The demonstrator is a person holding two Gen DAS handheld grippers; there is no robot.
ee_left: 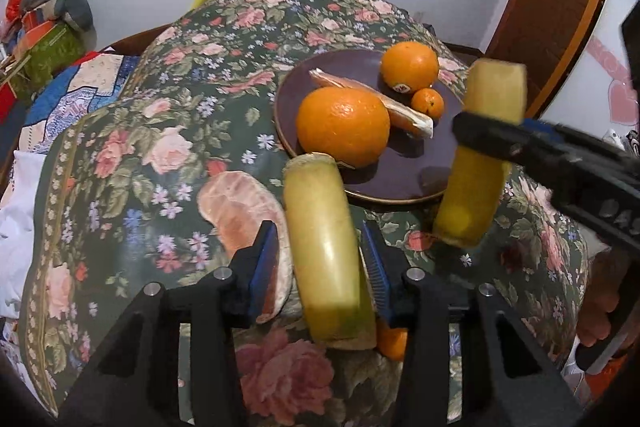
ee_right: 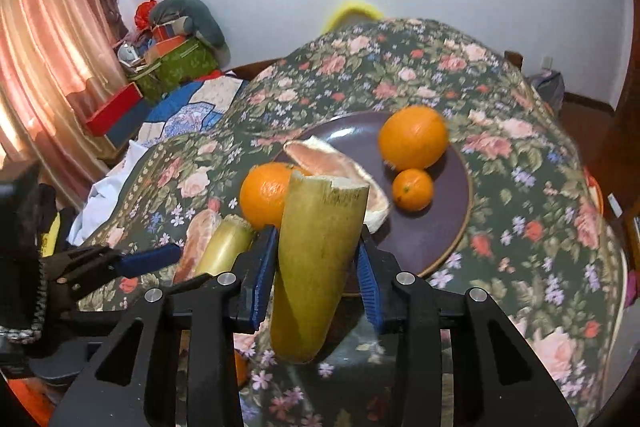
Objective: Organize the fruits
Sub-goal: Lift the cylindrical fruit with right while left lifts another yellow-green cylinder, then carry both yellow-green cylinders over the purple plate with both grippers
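left gripper [ee_left: 320,259] pinching my pale yellow cane piece [ee_left: 324,251], low centre of its view | right gripper [ee_right: 316,267] clamped on second cane piece [ee_right: 316,267], mid-frame | dark plate [ee_left: 404,179] above holds large orange [ee_left: 342,125], second orange [ee_left: 409,66], small mandarin [ee_left: 428,102], pomelo wedge [ee_left: 408,117] | another pomelo wedge [ee_left: 236,207] on floral cloth [ee_left: 152,147], left of my left jaws

Purple plate [ee_left: 404,183] – floral cloth [ee_left: 132,155].

No readable text

A small sticker [ee_left: 402,87] sits on the far orange [ee_left: 409,65], ahead of the fingers; its print is too small to read.
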